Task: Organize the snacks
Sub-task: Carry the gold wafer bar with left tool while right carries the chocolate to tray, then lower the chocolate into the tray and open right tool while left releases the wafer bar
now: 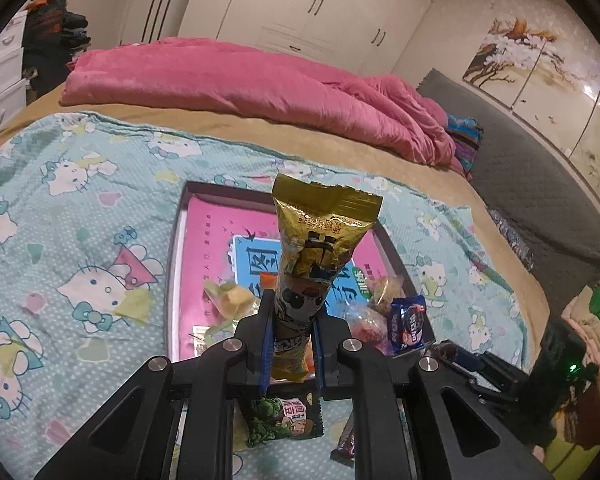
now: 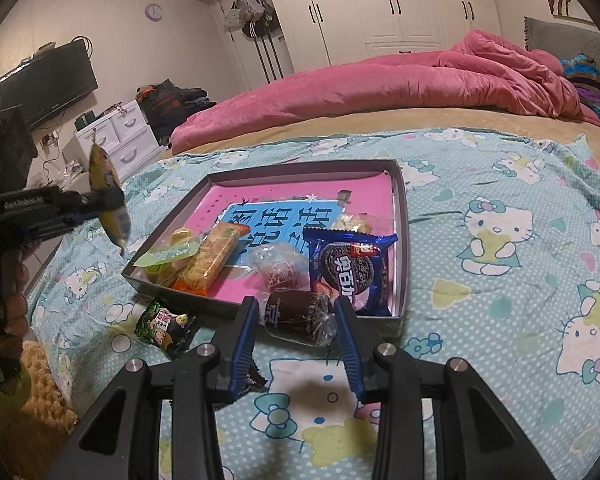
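My left gripper is shut on a long gold snack packet and holds it upright above the near edge of the shallow dark box with a pink floor. It also shows at the left of the right wrist view. My right gripper is open around a dark chocolate cake in clear wrap, which sits at the box's near rim. Inside the box lie a blue Oreo pack, an orange cracker pack and other wrapped snacks.
A green and black snack packet lies on the Hello Kitty sheet just in front of the box. A pink duvet is heaped at the back of the bed. White drawers stand left of the bed.
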`<control>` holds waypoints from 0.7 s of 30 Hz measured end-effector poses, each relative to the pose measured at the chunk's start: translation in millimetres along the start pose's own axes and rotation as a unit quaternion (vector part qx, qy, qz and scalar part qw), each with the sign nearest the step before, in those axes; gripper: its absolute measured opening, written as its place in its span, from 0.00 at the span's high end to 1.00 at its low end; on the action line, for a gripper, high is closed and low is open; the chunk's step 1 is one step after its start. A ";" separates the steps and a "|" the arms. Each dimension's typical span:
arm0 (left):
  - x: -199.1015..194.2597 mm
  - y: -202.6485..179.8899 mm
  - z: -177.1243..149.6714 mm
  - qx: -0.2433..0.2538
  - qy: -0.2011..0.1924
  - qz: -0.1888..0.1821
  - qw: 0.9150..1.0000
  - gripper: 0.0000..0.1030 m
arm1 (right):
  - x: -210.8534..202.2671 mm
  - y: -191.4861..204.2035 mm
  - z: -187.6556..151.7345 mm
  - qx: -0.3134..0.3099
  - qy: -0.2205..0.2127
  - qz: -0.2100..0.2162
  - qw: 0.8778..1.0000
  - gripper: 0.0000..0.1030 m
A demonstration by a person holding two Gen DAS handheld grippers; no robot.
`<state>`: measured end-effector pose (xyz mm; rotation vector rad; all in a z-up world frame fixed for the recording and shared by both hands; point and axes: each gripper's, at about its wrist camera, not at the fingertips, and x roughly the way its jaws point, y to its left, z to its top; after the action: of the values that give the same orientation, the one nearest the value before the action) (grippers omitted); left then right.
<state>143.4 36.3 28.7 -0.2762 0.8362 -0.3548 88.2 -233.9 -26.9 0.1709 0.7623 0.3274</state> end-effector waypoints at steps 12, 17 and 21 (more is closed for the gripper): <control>24.0 -1.1 -9.0 0.008 0.012 -0.003 1.000 0.84 | 2.4 13.4 5.1 -0.007 0.003 0.001 1.000 0.62; 34.5 0.8 -14.5 0.006 0.023 -0.003 1.000 0.84 | 3.5 20.8 10.5 -0.007 0.001 0.002 1.000 0.62; 40.5 -0.7 -18.1 0.013 0.031 -0.001 0.999 0.84 | 8.3 31.2 14.5 -0.013 0.002 0.006 1.000 0.62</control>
<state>154.5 17.2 -9.8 -0.2432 0.8912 -0.3766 96.8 -202.4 -13.5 0.1501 0.7605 0.3483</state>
